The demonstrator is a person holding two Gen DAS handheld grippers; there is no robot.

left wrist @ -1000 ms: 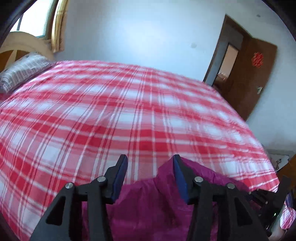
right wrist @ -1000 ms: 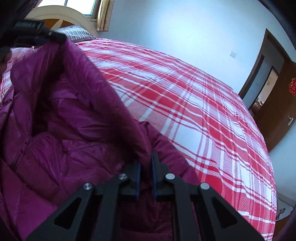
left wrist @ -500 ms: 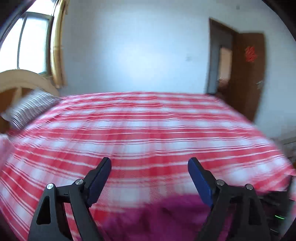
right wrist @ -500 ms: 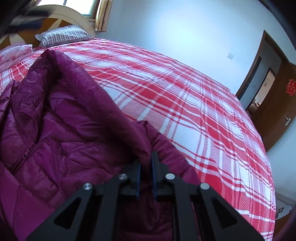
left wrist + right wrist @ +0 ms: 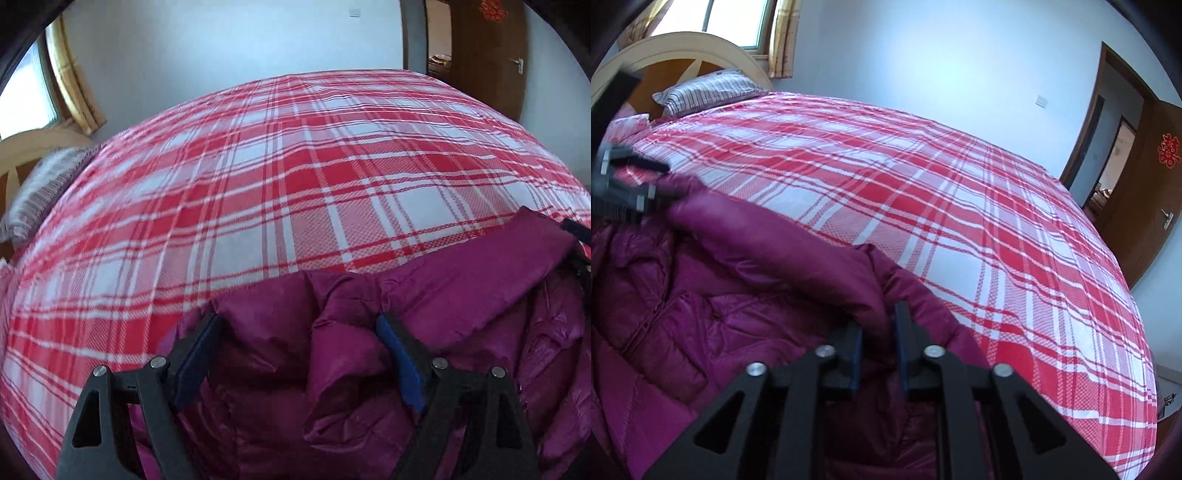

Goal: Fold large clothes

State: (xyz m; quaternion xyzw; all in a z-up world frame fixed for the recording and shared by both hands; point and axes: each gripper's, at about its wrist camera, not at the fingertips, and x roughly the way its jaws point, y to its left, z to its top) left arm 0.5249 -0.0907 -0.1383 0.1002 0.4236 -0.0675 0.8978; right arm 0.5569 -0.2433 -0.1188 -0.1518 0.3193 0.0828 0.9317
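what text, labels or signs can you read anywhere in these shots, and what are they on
"囍": a red paper double-happiness ornament on the brown door, clear in the right wrist view.
The same ornament in the left wrist view is cut off at the frame's top edge: not readable.
Jacket, plaid bedspread, pillow: no lettering shows.

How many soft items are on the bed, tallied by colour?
Magenta quilted puffer jacket: 1
Red-and-white plaid bed cover: 1
Grey-and-white striped pillow: 1
Pink patterned pillow, only partly in view: 1
Total: 4
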